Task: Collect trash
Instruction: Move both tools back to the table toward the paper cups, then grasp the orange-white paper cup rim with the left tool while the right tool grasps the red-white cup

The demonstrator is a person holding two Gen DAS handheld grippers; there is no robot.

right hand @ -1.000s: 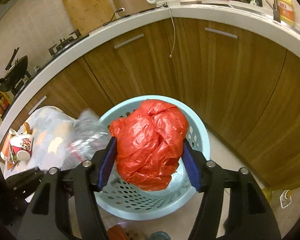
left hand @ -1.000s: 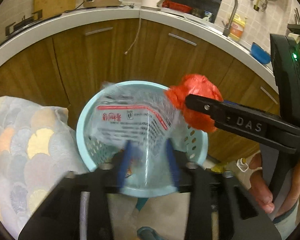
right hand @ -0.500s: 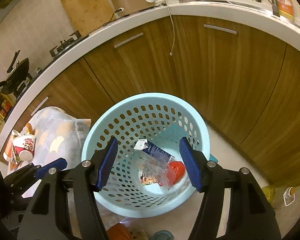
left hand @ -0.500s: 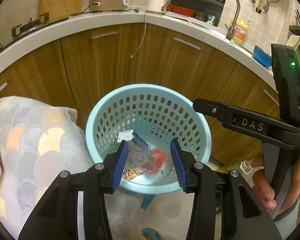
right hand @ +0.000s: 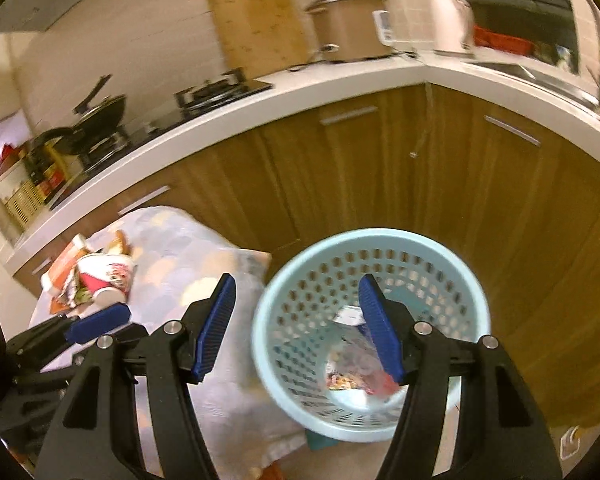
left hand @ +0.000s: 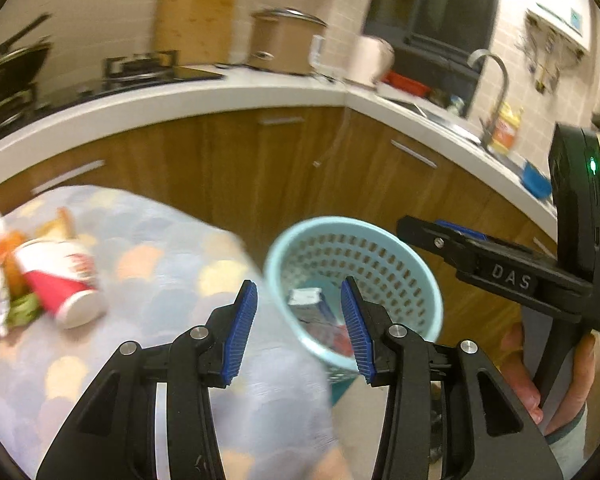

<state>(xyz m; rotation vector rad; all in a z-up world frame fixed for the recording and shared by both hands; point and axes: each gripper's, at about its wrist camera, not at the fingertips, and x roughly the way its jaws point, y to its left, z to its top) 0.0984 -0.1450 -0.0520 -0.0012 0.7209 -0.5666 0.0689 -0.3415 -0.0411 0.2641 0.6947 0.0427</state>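
The curved wall of brown wooden cabinets (right hand: pixel 380 168) under the white countertop (right hand: pixel 260 98) fills the top of both views, from nine o'clock round to three. Below it, at eight o'clock in the left wrist view, spreads the table's pastel scale-patterned cloth (left hand: pixel 160 264). Off the cloth's edge stands the pale blue perforated plastic basket (right hand: pixel 452 264), at five o'clock in the right wrist view, with a blue-and-white carton (left hand: pixel 312 308) and a blurred bit of red trash (right hand: pixel 384 384) lying in its bottom.

Left gripper (left hand: pixel 298 330): blue pads spread wide, nothing between them, straddling the cloth's edge and the basket's near rim. Right gripper (right hand: pixel 298 326): likewise released and empty, one pad over the cloth, the other over the basket's mouth. The person's right hand (left hand: pixel 564 376) grips its black handle at four o'clock in the left view.

Out at nine o'clock on the cloth lies a red-and-white paper cup (left hand: pixel 58 284) on its side, touching a small heap of crumpled orange and green wrappers (left hand: pixel 0 280).
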